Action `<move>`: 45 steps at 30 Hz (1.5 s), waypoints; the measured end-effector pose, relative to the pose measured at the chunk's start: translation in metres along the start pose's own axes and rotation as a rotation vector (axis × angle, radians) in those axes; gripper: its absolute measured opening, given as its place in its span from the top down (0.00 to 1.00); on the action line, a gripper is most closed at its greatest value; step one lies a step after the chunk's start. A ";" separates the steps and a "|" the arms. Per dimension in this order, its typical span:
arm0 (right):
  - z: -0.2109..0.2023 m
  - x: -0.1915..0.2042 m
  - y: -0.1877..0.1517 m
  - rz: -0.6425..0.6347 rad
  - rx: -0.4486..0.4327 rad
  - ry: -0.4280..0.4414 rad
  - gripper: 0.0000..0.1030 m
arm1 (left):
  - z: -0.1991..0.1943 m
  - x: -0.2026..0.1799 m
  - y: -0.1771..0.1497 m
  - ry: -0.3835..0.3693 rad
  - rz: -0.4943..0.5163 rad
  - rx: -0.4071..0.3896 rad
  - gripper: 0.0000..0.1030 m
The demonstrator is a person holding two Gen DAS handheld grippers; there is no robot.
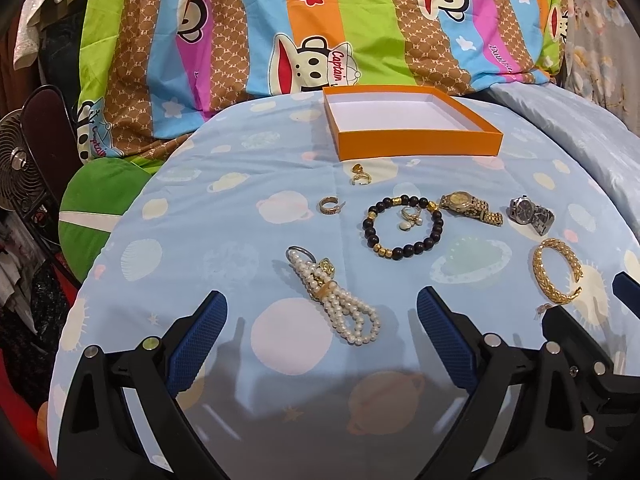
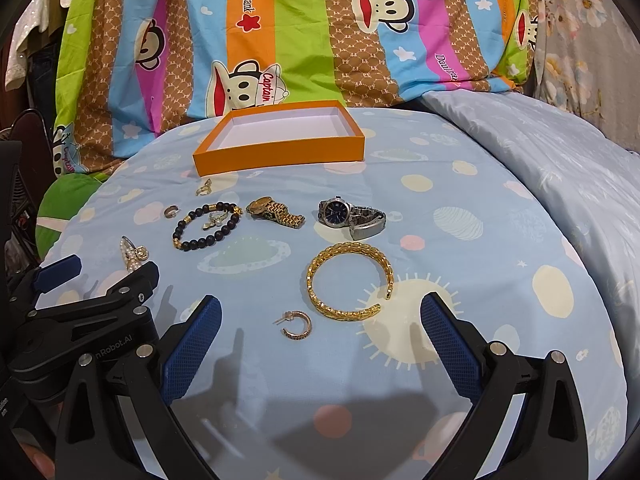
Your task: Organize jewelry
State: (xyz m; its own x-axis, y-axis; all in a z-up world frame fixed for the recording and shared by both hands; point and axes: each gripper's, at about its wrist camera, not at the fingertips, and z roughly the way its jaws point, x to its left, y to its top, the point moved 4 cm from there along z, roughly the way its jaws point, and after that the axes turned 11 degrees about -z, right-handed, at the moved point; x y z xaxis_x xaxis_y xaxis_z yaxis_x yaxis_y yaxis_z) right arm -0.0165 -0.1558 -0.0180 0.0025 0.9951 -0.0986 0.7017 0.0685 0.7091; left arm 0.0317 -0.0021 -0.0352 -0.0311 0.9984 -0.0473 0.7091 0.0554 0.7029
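Observation:
Jewelry lies spread on a light blue cloth. An empty orange box sits at the far edge. A pearl keychain lies just ahead of my open left gripper. Further out are a black bead bracelet, a gold watch, a silver watch and small rings. A gold cuff bangle and a hoop earring lie just ahead of my open right gripper.
A striped cartoon quilt is heaped behind the box. A pale blue blanket rises on the right. A green cushion, a fan and clothes sit off the left edge. The left gripper's body shows at the right view's left.

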 end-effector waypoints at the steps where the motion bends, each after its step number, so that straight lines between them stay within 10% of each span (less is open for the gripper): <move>1: -0.001 -0.001 -0.001 0.001 0.000 0.000 0.05 | 0.000 0.000 0.001 -0.003 0.000 0.000 0.09; 45: 0.000 -0.002 -0.001 0.022 0.000 0.014 0.05 | -0.001 -0.003 0.001 -0.012 0.008 0.004 0.09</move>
State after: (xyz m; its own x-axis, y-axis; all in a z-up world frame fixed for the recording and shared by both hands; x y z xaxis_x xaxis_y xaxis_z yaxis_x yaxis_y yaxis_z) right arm -0.0172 -0.1579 -0.0186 0.0085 0.9973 -0.0732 0.7015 0.0462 0.7112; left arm 0.0321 -0.0047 -0.0339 -0.0168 0.9986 -0.0501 0.7125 0.0471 0.7001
